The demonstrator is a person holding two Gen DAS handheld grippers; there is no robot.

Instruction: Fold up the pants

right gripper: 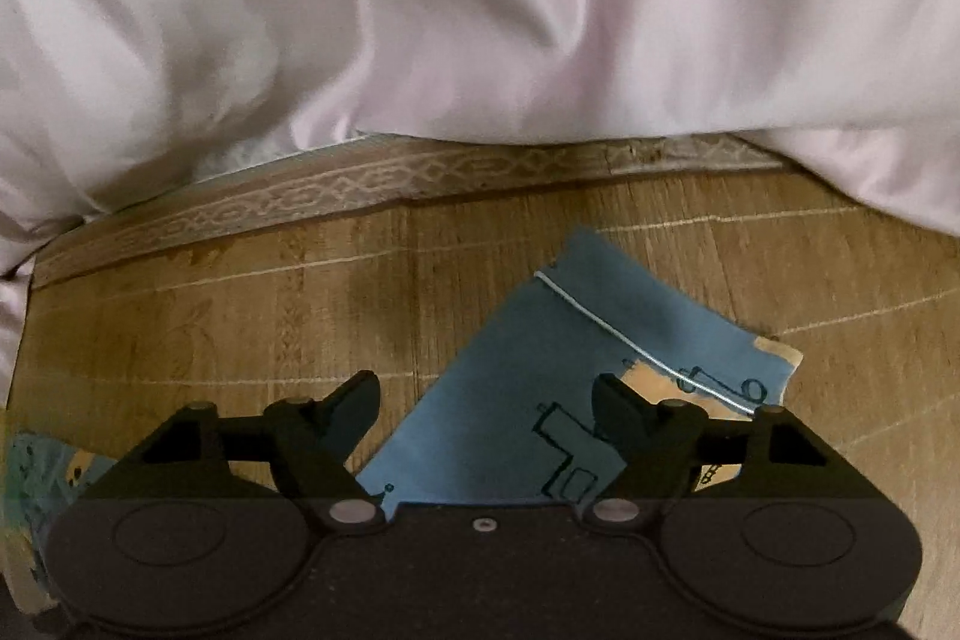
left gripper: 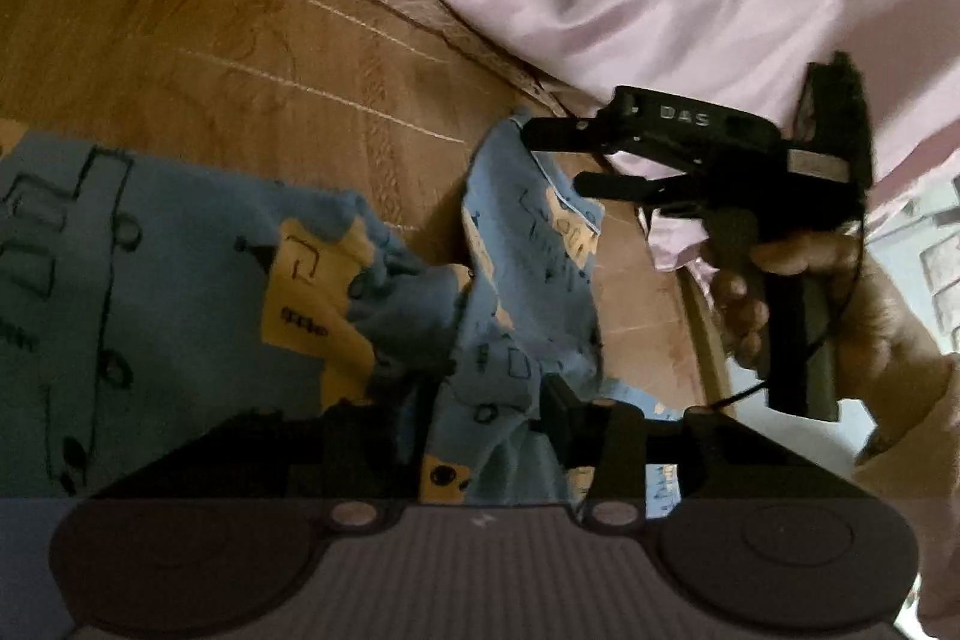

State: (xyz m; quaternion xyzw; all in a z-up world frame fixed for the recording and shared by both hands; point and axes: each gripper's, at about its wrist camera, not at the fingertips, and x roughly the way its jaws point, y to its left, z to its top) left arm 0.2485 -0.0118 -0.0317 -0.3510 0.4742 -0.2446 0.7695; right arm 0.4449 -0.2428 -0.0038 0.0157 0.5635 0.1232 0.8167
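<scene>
The pants (left gripper: 150, 280) are blue with black line drawings and yellow patches, lying bunched on a woven mat. My left gripper (left gripper: 486, 430) sits low over the bunched cloth; cloth covers the gap between its fingers, so its state is unclear. My right gripper (left gripper: 552, 157), held in a hand, shows in the left wrist view with its two fingers apart beside a raised cloth edge (left gripper: 528, 220). In the right wrist view the right gripper (right gripper: 486, 400) is open above a flat pant leg end (right gripper: 540, 388), touching nothing.
The tan woven mat (right gripper: 210, 328) has a patterned border (right gripper: 360, 184). A pink sheet (right gripper: 480, 10) lies rumpled beyond the mat. The person's hand (left gripper: 810, 292) holds the right gripper's handle.
</scene>
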